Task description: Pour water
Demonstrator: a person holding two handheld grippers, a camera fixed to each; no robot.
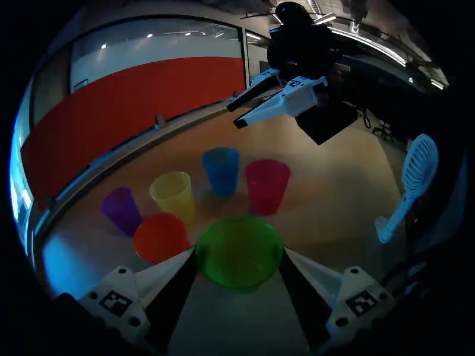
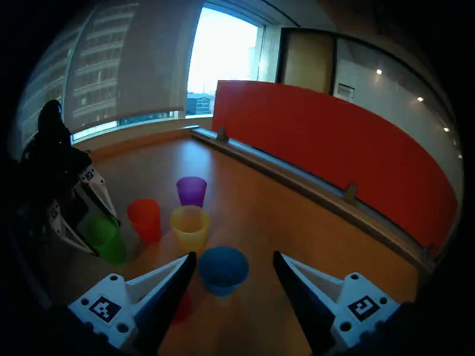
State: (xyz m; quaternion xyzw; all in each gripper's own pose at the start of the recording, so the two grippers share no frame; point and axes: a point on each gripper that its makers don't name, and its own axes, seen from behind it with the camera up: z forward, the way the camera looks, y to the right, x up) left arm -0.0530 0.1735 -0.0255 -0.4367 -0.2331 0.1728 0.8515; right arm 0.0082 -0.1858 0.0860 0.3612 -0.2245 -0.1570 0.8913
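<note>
1. Left gripper view: the left gripper (image 1: 239, 252) reaches forward, low over the wooden surface (image 1: 332, 196). Its two white fingers run in from the bottom corners. The jaws are closed on the green cup (image 1: 239, 270), with one finger pressed to each side of its wall.
2. The green cup is translucent and upright, its wide mouth open to the camera. Whether it holds water cannot be told.
3. Five more cups stand upright beyond it. The red cup (image 1: 160, 237) is just beside it on the left. The purple cup (image 1: 122, 209) and yellow cup (image 1: 173, 194) are behind that. The blue cup (image 1: 221, 170) and pink cup (image 1: 267, 185) stand side by side farthest back.
4. The right gripper (image 1: 233, 117) hangs in the air above and beyond the cups, held by a dark-clad person (image 1: 297, 35). It slants down to the left, and its jaws stand apart with nothing between them. A white fan (image 1: 415, 172) lies near the right edge.
5. Right gripper view: the right gripper points low across the surface at the blue cup, which stands upright between its fingers. The jaws are open, with a clear gap at the cup's right side.
6. The yellow, red and purple cups stand beyond the blue one. At the far left, the left gripper's fingers clamp the upright green cup.
</note>
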